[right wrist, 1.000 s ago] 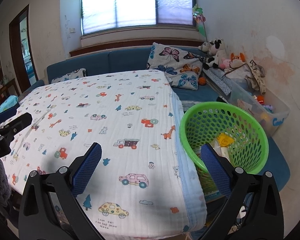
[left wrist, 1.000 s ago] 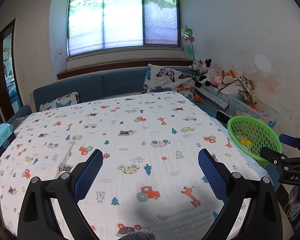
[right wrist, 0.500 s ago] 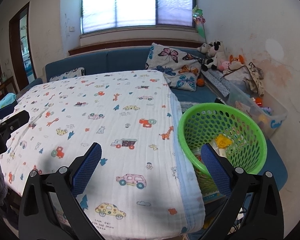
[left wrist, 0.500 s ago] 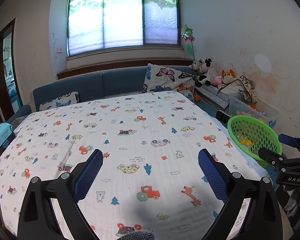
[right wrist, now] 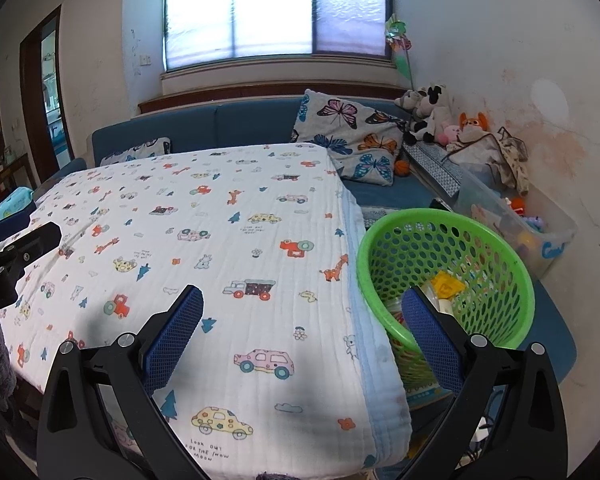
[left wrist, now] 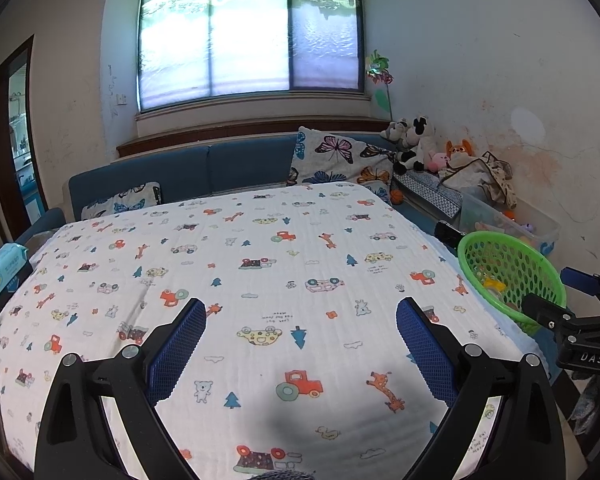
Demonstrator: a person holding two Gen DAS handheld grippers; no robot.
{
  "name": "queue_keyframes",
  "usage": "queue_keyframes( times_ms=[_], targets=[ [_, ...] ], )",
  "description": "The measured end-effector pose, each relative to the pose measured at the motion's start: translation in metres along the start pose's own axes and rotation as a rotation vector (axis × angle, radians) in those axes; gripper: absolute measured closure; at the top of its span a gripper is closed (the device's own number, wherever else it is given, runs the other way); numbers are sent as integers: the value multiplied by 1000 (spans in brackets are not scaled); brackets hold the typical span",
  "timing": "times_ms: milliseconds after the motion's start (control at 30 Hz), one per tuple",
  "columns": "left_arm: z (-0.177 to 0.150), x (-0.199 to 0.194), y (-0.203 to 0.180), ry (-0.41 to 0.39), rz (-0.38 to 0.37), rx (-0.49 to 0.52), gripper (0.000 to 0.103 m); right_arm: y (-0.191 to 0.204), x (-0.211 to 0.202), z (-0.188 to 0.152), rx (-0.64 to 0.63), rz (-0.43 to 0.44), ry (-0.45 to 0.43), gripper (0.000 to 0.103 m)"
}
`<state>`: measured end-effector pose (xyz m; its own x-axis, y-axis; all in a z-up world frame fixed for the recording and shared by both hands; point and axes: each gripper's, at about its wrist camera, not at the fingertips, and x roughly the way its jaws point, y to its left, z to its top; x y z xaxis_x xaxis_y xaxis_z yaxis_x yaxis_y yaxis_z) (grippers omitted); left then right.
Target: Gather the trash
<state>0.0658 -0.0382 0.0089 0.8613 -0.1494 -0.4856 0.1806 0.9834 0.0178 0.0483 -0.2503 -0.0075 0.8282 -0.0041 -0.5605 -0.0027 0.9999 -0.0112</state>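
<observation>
Both tongs, left [left wrist: 298, 344] and right [right wrist: 302, 334], stay spread and empty; I've drifted slightly, tabletop [left wrist: 260, 264] bare, trash in basket [right wrist: 496, 240], looks done.

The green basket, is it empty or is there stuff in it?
Not empty. The green basket holds a few pieces, including something yellow, low inside.

Basket [right wrist: 446, 276] right of table [right wrist: 204, 248], trash [right wrist: 446, 284] in basket

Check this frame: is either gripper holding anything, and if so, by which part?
Nothing is held. The left gripper and the right gripper are both open with empty jaws above the patterned cloth; the green basket sits untouched.
</observation>
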Motion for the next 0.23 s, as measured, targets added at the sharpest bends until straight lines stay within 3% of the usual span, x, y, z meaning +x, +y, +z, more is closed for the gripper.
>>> queue_keyframes(
  times_ms=[233],
  targets=[
    [0, 1, 6, 2, 0, -9, 10, 0, 0, 0, 3, 4, 1, 4]
  ],
)
